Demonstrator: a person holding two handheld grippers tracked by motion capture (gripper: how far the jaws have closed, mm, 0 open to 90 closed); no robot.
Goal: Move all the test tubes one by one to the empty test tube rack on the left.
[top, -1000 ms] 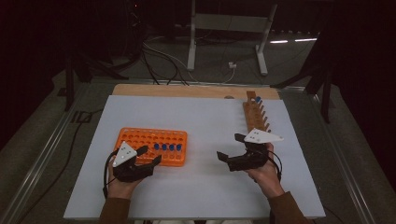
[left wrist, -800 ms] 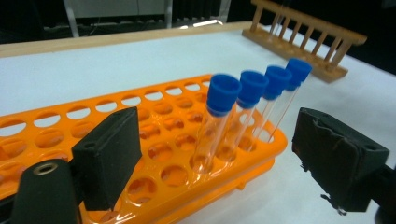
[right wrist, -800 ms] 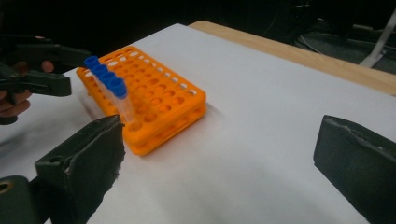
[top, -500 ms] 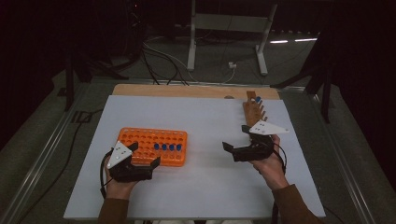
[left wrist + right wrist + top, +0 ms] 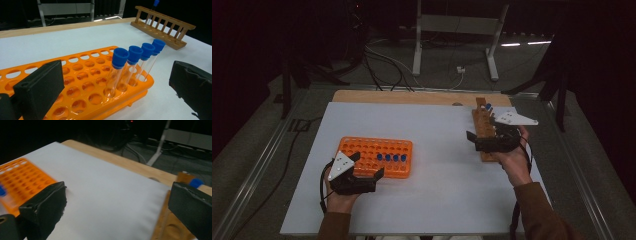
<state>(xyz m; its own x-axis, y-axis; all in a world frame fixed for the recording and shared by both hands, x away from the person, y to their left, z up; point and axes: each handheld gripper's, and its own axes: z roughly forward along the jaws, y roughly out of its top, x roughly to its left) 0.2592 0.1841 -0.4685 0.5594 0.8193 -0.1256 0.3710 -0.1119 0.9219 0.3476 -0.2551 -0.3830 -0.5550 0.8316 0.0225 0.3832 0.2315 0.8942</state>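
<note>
An orange tube rack point(image 5: 367, 148) lies on the white table at the left, with several blue-capped glass tubes point(image 5: 391, 158) upright along its near right edge. My left gripper point(image 5: 368, 165) sits at the rack's front edge; its jaws have just been opening and stand open. In the left gripper view point(image 5: 117, 75) the tubes point(image 5: 125, 67) and the rack's corner point(image 5: 82, 92) lie between the pads, untouched. My right gripper point(image 5: 474, 142) is open and empty over the near end of a wooden rack point(image 5: 482, 122), which holds one blue-capped tube point(image 5: 488, 106).
The white table top point(image 5: 437, 165) has a wooden strip point(image 5: 412, 96) along its far edge. Cables and a metal stand's legs point(image 5: 454, 50) lie on the dark floor beyond. In the right gripper view the wooden rack point(image 5: 172, 225) is at the lower right and the orange rack point(image 5: 22, 180) blurred at the left.
My right gripper has travelled right and away from me, from mid-table to over the wooden rack. My left gripper has stayed by the orange rack with its jaws spread wider.
</note>
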